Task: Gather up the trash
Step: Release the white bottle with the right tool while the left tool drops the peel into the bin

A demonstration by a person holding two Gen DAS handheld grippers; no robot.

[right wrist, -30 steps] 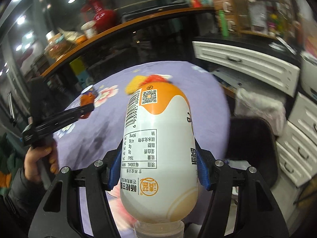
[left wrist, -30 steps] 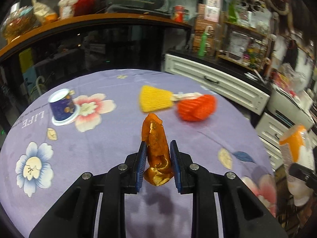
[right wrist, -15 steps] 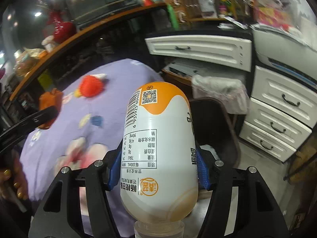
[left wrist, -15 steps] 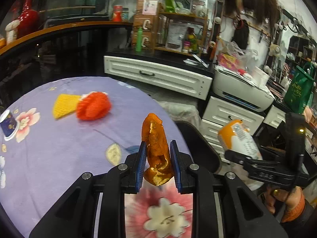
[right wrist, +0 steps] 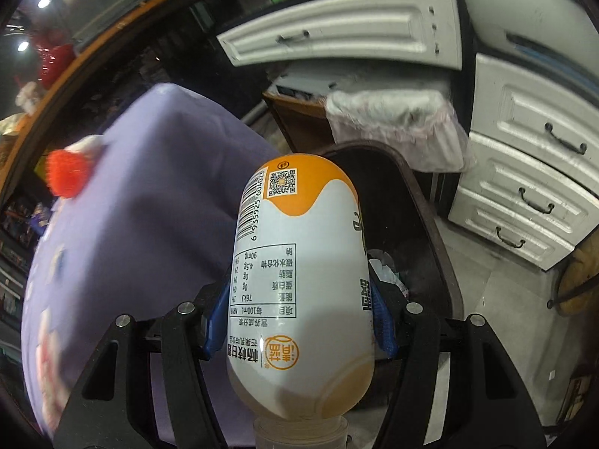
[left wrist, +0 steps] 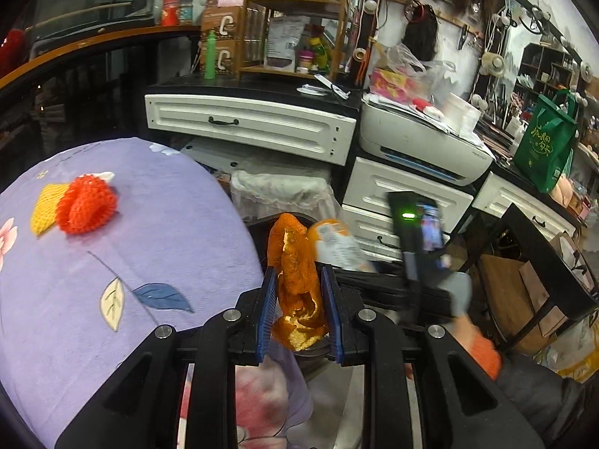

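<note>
Left claw (left wrist: 298, 308): blue pads closed narrow on a curled orange fruit peel (left wrist: 295, 292), held past the edge of the round, purple flower-print cloth surface (left wrist: 123, 262).

Right claw (right wrist: 299, 318): jaws set fairly wide, clamped on a white-and-orange plastic drink bottle (right wrist: 303, 280), cap toward the camera.

Dark open-topped bin (right wrist: 430, 224) sits on the floor just beside the surface, some litter in it. Both items hang near or over its mouth.

Step in hand, by my reading: carry to bin. Next: centre each over the opening, then release.

Still on the surface: red knitted mesh piece (left wrist: 87, 204) touching a yellow one (left wrist: 43, 202).
</note>
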